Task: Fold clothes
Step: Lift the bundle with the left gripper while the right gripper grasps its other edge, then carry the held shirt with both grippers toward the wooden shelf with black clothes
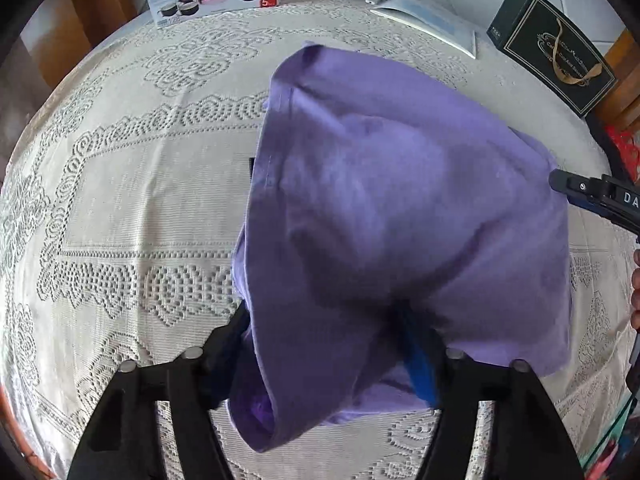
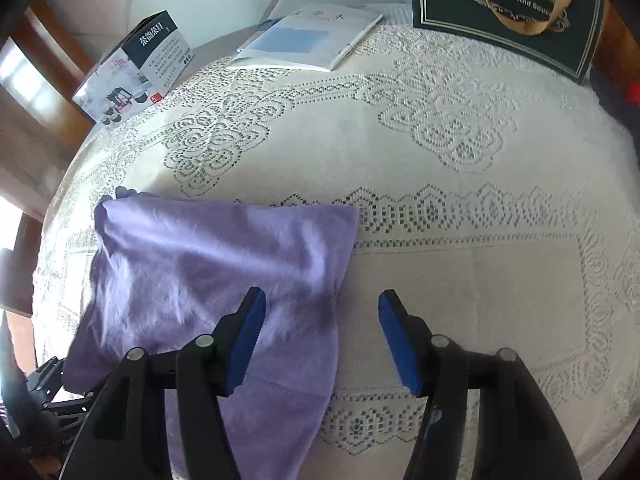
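Mid-fold, the left gripper (image 1: 336, 344) has bunched purple cloth (image 2: 208, 264) between its part-open jaws, the right gripper (image 2: 322, 336) gapes empty at the cloth's 3 o'clock edge; next: lay flat.

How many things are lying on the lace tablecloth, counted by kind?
Purple cloth garments: 1
Printed cardboard boxes: 2, the white tea set box and the dark green coffee cup box
White paper booklets: 1
Total: 4
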Available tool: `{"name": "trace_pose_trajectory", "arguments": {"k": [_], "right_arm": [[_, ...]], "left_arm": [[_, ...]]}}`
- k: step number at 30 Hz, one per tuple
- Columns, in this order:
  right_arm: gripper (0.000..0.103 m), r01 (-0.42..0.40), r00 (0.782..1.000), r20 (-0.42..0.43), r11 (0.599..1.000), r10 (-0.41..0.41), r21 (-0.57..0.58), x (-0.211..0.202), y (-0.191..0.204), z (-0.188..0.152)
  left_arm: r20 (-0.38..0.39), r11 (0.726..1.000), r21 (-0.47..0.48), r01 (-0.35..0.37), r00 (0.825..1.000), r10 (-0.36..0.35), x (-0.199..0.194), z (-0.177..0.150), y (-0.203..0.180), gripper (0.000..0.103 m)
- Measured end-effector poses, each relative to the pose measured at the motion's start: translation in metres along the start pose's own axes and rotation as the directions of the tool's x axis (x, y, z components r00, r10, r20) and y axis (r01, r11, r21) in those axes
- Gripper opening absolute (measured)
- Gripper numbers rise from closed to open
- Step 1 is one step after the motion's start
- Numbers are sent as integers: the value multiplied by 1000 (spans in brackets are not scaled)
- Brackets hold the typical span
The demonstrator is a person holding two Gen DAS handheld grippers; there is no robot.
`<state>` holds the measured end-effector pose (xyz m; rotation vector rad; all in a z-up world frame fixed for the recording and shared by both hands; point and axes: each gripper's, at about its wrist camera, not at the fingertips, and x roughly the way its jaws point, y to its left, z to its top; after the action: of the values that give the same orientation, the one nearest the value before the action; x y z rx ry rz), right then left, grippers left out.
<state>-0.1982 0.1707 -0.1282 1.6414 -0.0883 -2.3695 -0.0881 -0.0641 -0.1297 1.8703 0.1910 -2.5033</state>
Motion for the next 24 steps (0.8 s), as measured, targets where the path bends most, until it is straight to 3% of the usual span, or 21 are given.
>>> {"name": "trace_pose_trajectory", "arguments": {"k": [4,6,7,9,12,13,14,17,22,24], "right_arm": [[58,-3,1000,2,1000,3,6,11,1,8],[59,19,1000,5,999,-19,-28,17,9,9],[55,30,1000,5,998,-30,-55,18,15,7],[29,31,999,-7,994,-32,-106,19,28,2],[25,34,999,-18,990,-37,-134,19,37,-1],[22,35,999,-21,991,-38,-130,19,36,-1],[12,26,999,-26,992,-30,-125,19,36,-1],[12,22,999,-27,987,-27,-158,18,39,-3],[12,-10,999,-37,994,6,-107,19,32,0],[12,-13,999,-32,993,9,-114,20,32,0]], "left_arm": [[-4,1000,-19,4,1000,-4,-2,0,1,63],[-8,1000,-10,25,1000,-25,-4,-4,-2,53],[-9,1000,-1,29,1000,-29,-4,-4,-3,51],[-6,999,22,27,1000,-27,-4,-2,-4,51],[-16,999,25,30,999,-30,-5,-2,-5,50],[-33,998,14,58,998,-57,-7,-4,-5,44],[-39,996,14,87,996,-86,-10,-5,-8,33],[-24,996,59,71,997,-69,-6,-7,-18,33],[-24,993,18,116,993,-116,-2,-6,-10,34],[-16,994,36,103,995,-102,0,-8,-17,35]]}}
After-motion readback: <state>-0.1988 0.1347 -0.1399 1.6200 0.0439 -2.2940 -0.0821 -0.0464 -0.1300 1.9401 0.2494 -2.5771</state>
